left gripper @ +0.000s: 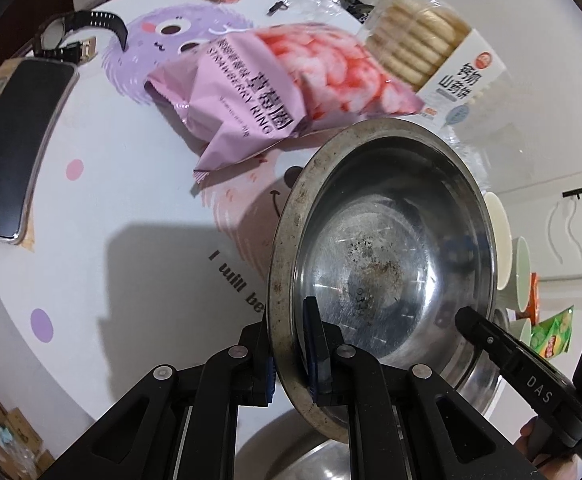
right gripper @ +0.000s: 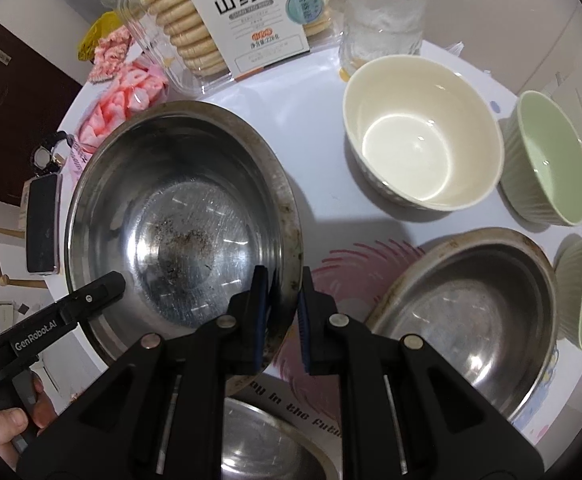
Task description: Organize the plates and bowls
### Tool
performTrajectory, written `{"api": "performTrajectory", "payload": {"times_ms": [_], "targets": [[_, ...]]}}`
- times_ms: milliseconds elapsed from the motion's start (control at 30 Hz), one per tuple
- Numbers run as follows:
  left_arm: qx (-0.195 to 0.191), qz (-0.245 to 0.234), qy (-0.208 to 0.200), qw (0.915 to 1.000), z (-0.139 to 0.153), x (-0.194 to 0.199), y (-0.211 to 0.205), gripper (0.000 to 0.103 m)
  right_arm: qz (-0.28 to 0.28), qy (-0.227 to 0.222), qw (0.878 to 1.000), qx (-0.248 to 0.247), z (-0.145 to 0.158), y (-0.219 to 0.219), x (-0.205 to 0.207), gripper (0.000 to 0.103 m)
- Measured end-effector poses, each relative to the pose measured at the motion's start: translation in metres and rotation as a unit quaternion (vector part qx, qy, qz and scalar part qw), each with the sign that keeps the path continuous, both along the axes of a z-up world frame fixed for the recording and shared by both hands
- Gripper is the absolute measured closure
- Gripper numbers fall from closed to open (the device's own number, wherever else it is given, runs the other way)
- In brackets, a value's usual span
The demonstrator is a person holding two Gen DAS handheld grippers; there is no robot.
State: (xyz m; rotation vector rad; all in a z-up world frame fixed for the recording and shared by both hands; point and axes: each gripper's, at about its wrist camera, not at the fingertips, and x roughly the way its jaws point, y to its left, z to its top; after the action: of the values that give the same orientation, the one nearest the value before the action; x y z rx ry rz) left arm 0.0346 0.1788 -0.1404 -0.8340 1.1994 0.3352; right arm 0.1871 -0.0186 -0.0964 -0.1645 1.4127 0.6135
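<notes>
Steel basin (left gripper: 387,248): lifted clear of the worktop (left gripper: 139,216), tilted, carried by opposite edges of its rim.
Left gripper (left gripper: 293,360): clamped narrow on the near rim, one pad inside the wall, one outside.
Right gripper (right gripper: 285,316): pinched narrow on the opposite rim (thin metal edge between the blue pads).
Risk, slip: smooth thin rim, small pad contact; uneven pull between the two hands likely to twist the basin out of one grip.
Risk, drop: second steel basin (right gripper: 471,312) and a third one (right gripper: 267,440) directly below and beside; a fall likely to clatter onto them.
Risk, collision: snack bag (left gripper: 267,92) and biscuit box (right gripper: 251,12) close behind the far rim; cream bowl (right gripper: 423,136) near on the right-hand side.
Risk, crowding: two pale green bowls (right gripper: 547,164) at the worktop's edge, easily nudged off by a wide swing.
Look of the basin: round, shallow, wide flat lip, dull scratched steel.
Soiling: brown specks along the lip, dark gritty residue at the centre of the base.
Other clutter: phone (left gripper: 19,152) and wristwatch (left gripper: 79,36) well apart on the left.
</notes>
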Motion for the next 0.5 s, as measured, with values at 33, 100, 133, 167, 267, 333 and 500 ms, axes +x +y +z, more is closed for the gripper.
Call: {"api": "performTrajectory", "payload": {"times_ms": [33,100,133,167,267,333,500], "targets": [[0.001,-0.003,-0.002,1.0000,0.003,0.000,-0.001,0.092,-0.001,-0.004,1.000,0.000,0.004,-0.002,-0.002,0.088],[0.005,-0.013,-0.006,0.9999,0.012,-0.001,-0.005,0.092,-0.006,-0.014,1.000,0.002,0.013,-0.007,-0.006,0.088],[0.005,-0.019,-0.008,0.9998,0.016,-0.002,-0.007,0.092,-0.010,-0.015,1.000,0.004,0.017,-0.009,-0.008,0.088],[0.004,-0.022,-0.009,0.9997,0.019,-0.002,-0.008,0.092,-0.014,-0.016,1.000,0.005,0.020,-0.013,-0.010,0.088],[0.002,-0.040,-0.013,0.9991,0.029,-0.005,-0.015,0.092,-0.028,-0.020,0.999,0.010,0.029,-0.024,-0.018,0.088],[0.005,-0.054,-0.017,0.9984,0.038,-0.008,-0.021,0.092,-0.040,-0.020,0.999,0.015,0.034,-0.033,-0.022,0.088],[0.005,-0.083,-0.020,0.9964,0.053,-0.022,-0.039,0.092,-0.064,-0.031,0.997,0.021,0.049,-0.054,-0.041,0.088]]}}
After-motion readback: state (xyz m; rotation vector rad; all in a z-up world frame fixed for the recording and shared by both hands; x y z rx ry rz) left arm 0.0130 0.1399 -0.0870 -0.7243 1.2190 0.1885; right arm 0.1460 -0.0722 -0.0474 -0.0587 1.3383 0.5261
